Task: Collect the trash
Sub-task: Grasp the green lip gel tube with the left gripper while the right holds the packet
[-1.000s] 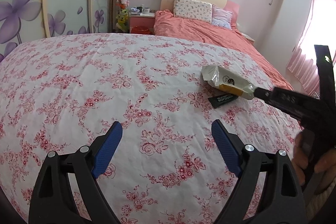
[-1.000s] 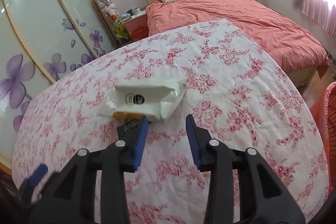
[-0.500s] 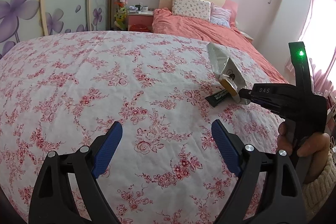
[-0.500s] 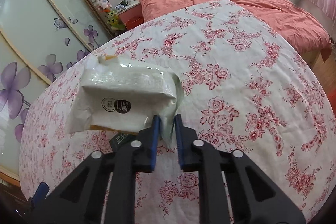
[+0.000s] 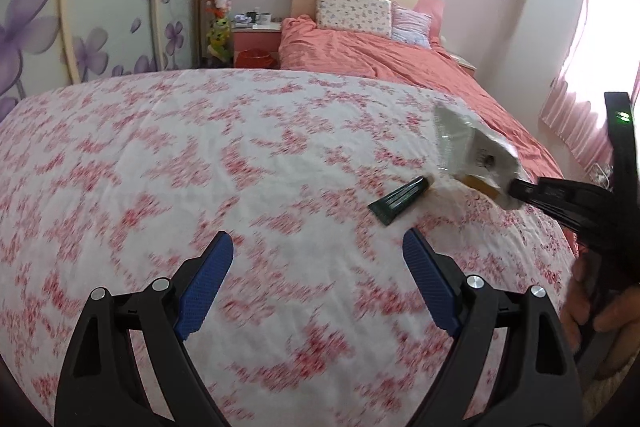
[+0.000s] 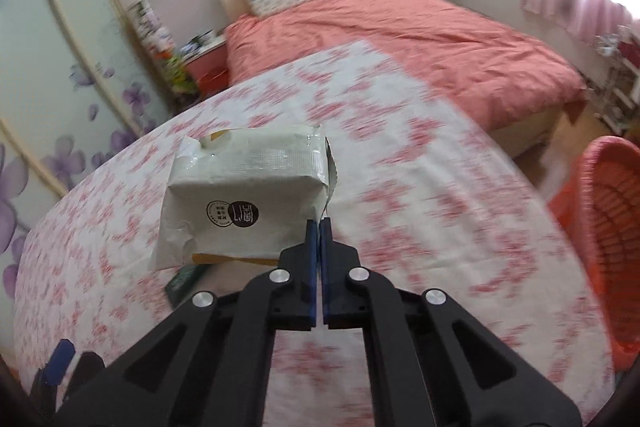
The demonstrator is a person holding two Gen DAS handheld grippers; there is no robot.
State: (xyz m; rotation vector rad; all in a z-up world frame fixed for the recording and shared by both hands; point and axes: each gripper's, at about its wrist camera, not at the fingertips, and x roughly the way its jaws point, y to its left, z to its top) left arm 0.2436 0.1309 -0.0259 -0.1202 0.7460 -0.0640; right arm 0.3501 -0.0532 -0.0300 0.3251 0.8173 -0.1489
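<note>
My right gripper (image 6: 320, 227) is shut on the edge of a white snack package (image 6: 244, 195) with a round black logo and holds it above the floral bedspread (image 6: 420, 211). The package (image 5: 476, 155) also shows at the right of the left wrist view, pinched by the right gripper (image 5: 514, 189). A dark green wrapper (image 5: 400, 199) lies flat on the spread just below it; it also shows in the right wrist view (image 6: 186, 279), partly under the package. My left gripper (image 5: 318, 259) is open and empty, low over the spread, left of the green wrapper.
An orange-red woven basket (image 6: 608, 235) stands on the floor right of the bed. A second bed with a coral cover (image 5: 380, 63) and pillows lies behind. A wardrobe with purple flowers (image 5: 80, 27) lines the left wall. A nightstand (image 5: 256, 35) stands by the headboard.
The right gripper closed on the white package and lifted it off the spread, uncovering the green wrapper. It swung right, toward the basket side. The left gripper stayed open.
</note>
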